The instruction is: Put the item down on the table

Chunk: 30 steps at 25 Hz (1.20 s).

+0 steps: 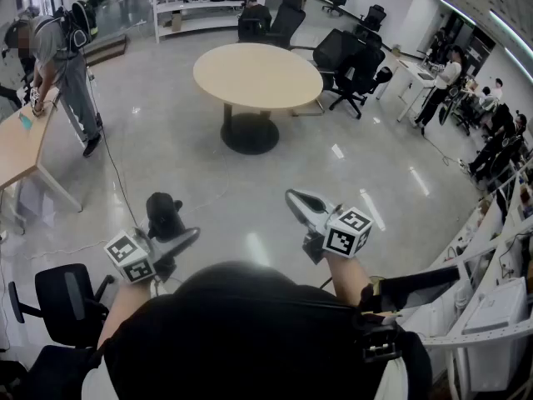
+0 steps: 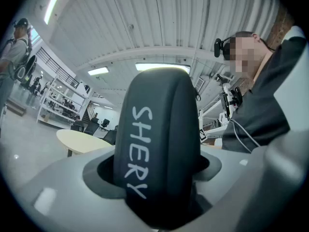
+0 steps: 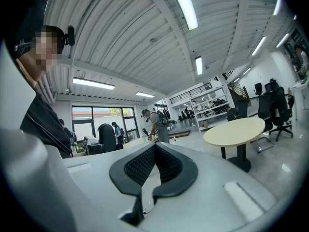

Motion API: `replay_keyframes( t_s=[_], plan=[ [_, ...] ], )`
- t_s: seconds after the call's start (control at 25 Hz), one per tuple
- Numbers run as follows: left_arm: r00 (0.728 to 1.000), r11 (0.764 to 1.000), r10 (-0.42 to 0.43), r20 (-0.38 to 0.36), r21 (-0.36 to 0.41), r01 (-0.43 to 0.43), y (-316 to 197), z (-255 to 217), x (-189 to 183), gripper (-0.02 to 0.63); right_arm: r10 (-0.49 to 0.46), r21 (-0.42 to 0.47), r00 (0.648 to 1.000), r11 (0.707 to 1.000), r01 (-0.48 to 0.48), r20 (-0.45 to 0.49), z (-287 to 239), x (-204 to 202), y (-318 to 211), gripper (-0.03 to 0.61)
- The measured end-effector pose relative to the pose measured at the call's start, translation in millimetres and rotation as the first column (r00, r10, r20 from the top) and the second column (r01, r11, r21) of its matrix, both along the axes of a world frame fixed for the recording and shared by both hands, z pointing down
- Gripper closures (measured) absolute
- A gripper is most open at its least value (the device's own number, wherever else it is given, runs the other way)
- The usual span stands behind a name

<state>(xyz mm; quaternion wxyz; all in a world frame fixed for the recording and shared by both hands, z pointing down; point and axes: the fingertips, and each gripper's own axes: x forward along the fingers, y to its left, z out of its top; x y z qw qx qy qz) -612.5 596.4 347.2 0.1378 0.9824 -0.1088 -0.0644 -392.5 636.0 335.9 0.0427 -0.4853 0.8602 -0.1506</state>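
Clamped upright in gripper (image 2: 157,180): dark item (image 2: 159,139) lettered SHERY. Round table (image 2: 79,141) at 9 o'clock, person (image 2: 263,110) at 2 o'clock.

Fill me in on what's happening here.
A person stands in an open office with tongs in each hand. The left tongs grip a dark grey rounded item lettered SHERY, held off the floor. The right tongs are shut and empty. The round beige table stands ahead across the floor; the item is not yet set down.
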Motion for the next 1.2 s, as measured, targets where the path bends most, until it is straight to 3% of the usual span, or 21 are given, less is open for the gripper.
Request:
replay_keyframes(
  t_s=[0.72, 1.2],
  plan=[
    [0.999, 0.999, 0.032, 0.006, -0.002, -0.032, -5, 0, 12, 0.250, 0.057, -0.005, 0.998, 0.998, -0.057, 0.027, 4, 16, 4, 0.565],
    [0.992, 0.992, 0.124, 0.027, -0.008, -0.124, 46, -8, 161, 0.250, 0.123, -0.023, 0.991, 0.992, -0.122, 0.045, 9, 153, 74, 0.565]
  ],
)
